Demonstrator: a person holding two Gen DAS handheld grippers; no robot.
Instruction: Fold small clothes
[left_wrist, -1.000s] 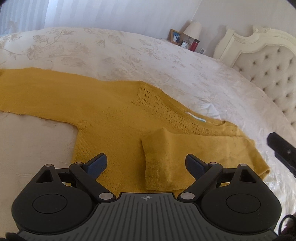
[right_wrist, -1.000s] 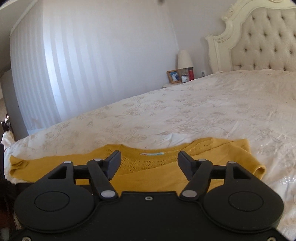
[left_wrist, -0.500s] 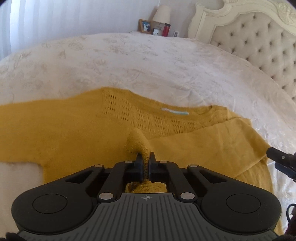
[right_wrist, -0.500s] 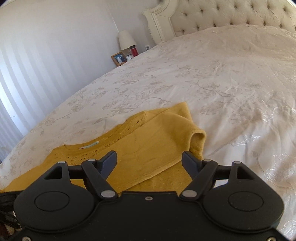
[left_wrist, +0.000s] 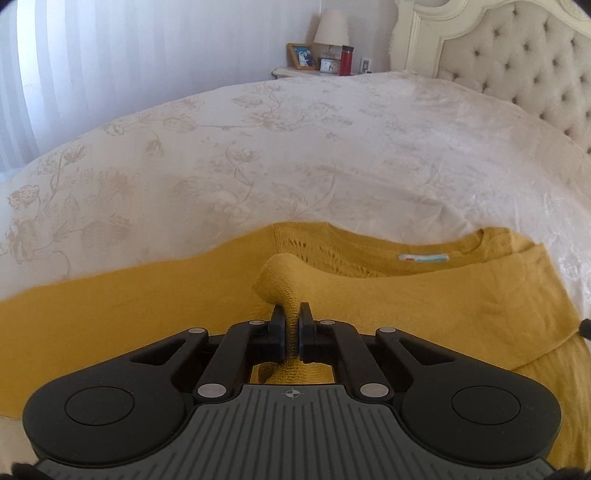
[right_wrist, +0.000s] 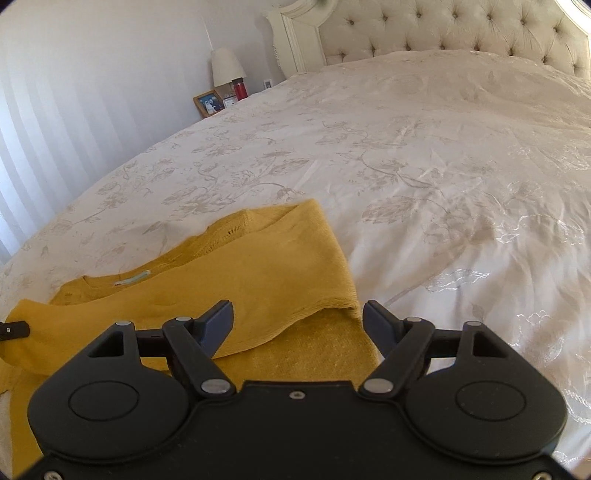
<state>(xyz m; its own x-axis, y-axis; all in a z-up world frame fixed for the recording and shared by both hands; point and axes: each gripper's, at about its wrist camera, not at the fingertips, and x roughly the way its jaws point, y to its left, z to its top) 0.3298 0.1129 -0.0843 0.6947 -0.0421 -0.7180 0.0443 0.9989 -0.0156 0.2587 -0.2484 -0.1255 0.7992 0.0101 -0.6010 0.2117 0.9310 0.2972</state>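
A mustard-yellow knit sweater (left_wrist: 110, 306) lies flat on the bed, neckline with a pale label (left_wrist: 423, 257) away from me. Its right sleeve (left_wrist: 424, 295) is folded across the body. My left gripper (left_wrist: 291, 317) is shut on the cuff end of that sleeve and lifts it into a small hump. In the right wrist view the same sweater (right_wrist: 258, 273) lies below my right gripper (right_wrist: 297, 314), which is open and empty just above the folded shoulder edge. The left gripper's tip (right_wrist: 14, 329) shows at the left edge there.
The bed has a cream floral bedspread (left_wrist: 295, 147) stretching far beyond the sweater. A tufted headboard (right_wrist: 443, 33) is at the back right. A nightstand with a lamp (left_wrist: 332, 27), picture frame and red bottle stands by the wall.
My left gripper closed on the folded sleeve's end and raised it. My right gripper stayed open and shifted over the sweater's right shoulder edge.
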